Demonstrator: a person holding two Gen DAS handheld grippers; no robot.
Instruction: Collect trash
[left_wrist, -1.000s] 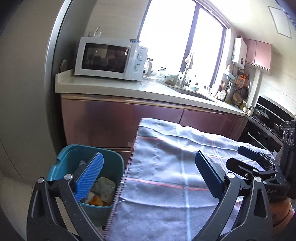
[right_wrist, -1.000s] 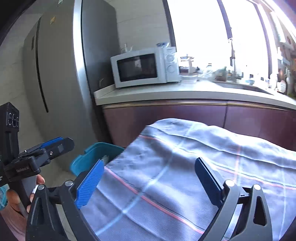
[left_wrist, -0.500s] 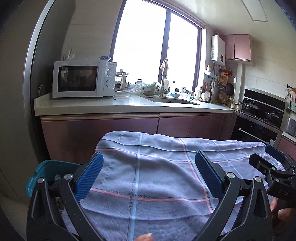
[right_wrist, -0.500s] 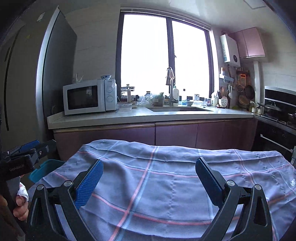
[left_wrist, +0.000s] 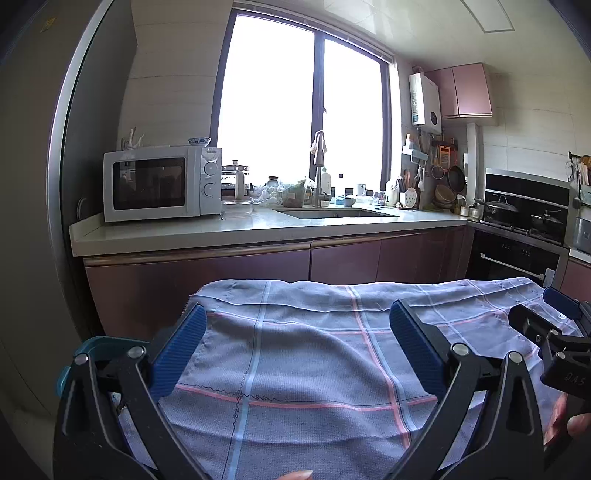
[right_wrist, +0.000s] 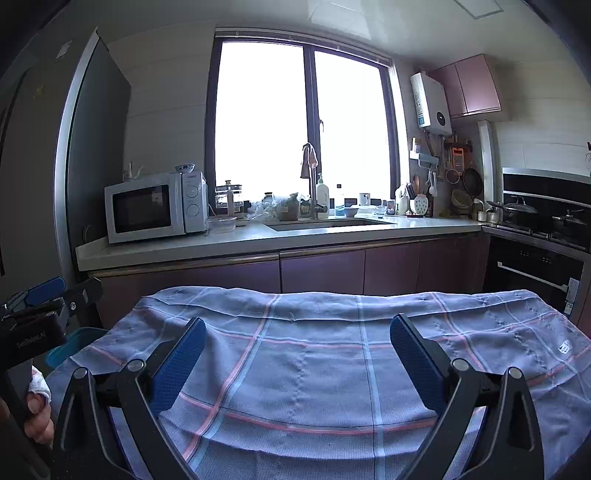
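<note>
both the left gripper (left_wrist: 297, 347) and the right gripper (right_wrist: 297, 350) hang with fingers spread wide and nothing between them, above the checked cloth (left_wrist: 314, 354) on the table. no trash shows on the cloth; the teal bin (right_wrist: 72, 345) stands beside the table's left edge. the person should probably look around first, keeping both grippers level.

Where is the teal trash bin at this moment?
The teal trash bin sits low on the left in both wrist views, on the floor beside the cloth-covered table, below the microwave.
</note>
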